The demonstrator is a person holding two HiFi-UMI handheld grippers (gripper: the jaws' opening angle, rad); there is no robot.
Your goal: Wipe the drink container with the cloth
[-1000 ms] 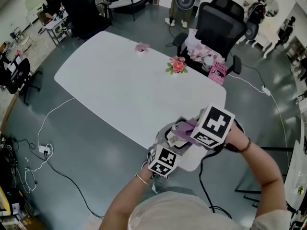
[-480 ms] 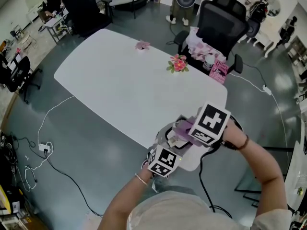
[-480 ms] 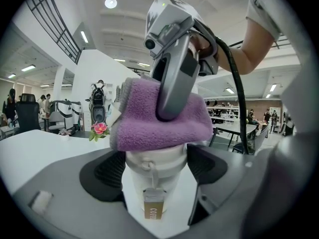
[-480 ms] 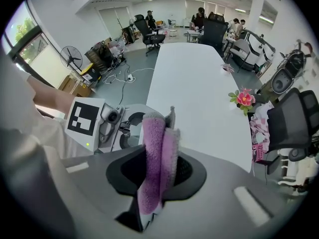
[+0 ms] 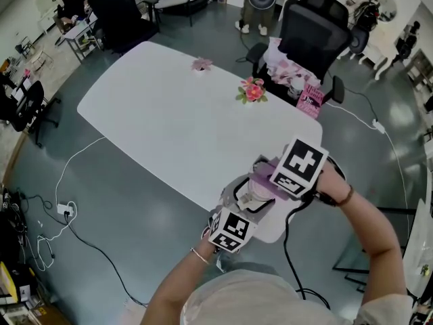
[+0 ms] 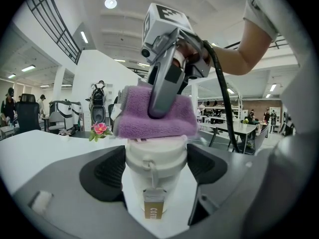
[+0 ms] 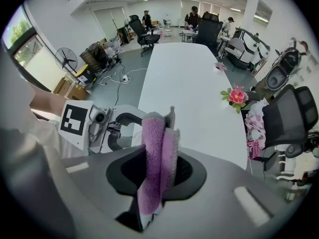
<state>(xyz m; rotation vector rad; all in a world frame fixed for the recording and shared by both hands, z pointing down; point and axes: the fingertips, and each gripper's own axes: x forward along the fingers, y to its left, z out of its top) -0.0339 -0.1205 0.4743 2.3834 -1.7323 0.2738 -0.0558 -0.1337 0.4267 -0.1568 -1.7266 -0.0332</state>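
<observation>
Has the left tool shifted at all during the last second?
No. The left tool stays at the same spot over the table's near corner, shut on the drink container.

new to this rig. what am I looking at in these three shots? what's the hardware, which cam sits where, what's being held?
There is no robot here. A person holds a two-jaw gripper in each hand, and the marker cubes are part of the grippers. The head view looks down from a camera on the person's head. Each gripper view comes from a camera on that gripper, looking along its jaws. The left gripper is closed on a white drink container with a hanging tag. The right gripper pinches a purple cloth and holds it on the container's lid. The white table beyond carries a pink flower bunch and a smaller pink item, too small to identify.
</observation>
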